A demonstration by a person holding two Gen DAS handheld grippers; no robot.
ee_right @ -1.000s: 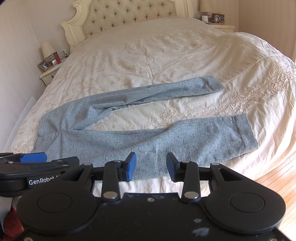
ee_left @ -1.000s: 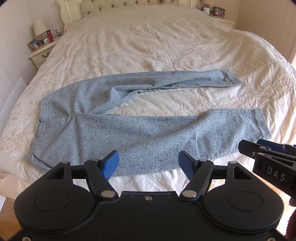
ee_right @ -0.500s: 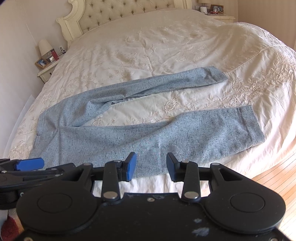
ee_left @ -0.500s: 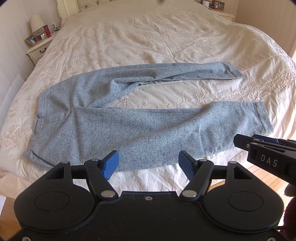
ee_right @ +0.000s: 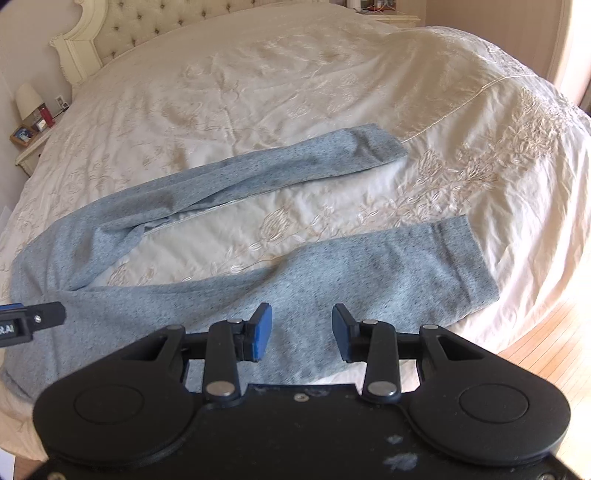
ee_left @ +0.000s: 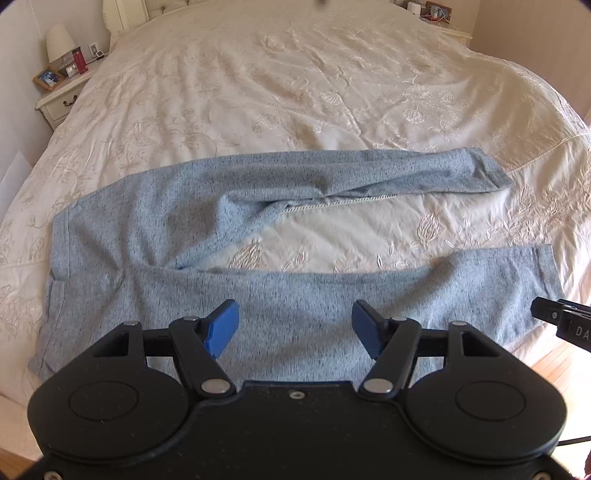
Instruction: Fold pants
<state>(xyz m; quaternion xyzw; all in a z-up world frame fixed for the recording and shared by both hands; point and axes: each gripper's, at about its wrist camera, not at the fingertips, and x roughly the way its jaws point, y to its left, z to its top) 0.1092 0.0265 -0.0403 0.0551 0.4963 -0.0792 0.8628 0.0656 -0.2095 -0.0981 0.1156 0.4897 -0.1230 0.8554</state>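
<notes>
Light blue speckled pants point(ee_left: 295, 291) lie spread on the cream bedspread point(ee_left: 295, 92), waistband at the left, legs splayed to the right with a gap between them. The far leg is twisted and shows a white seam. They also show in the right wrist view point(ee_right: 332, 273). My left gripper point(ee_left: 294, 330) is open and empty above the near leg's thigh. My right gripper point(ee_right: 301, 332) is open and empty above the near leg, closer to its cuff point(ee_right: 469, 266). Each gripper's tip shows at the other view's edge.
A nightstand point(ee_left: 61, 99) with a lamp, photo frame and small items stands at the bed's far left. A tufted headboard point(ee_right: 122, 26) is at the back. Wooden floor point(ee_right: 546, 332) shows past the bed's near right edge.
Both grippers have moved forward and lower toward the near pant leg, which now looks larger and sits under the fingertips. The pants have not moved. Both stay open.
</notes>
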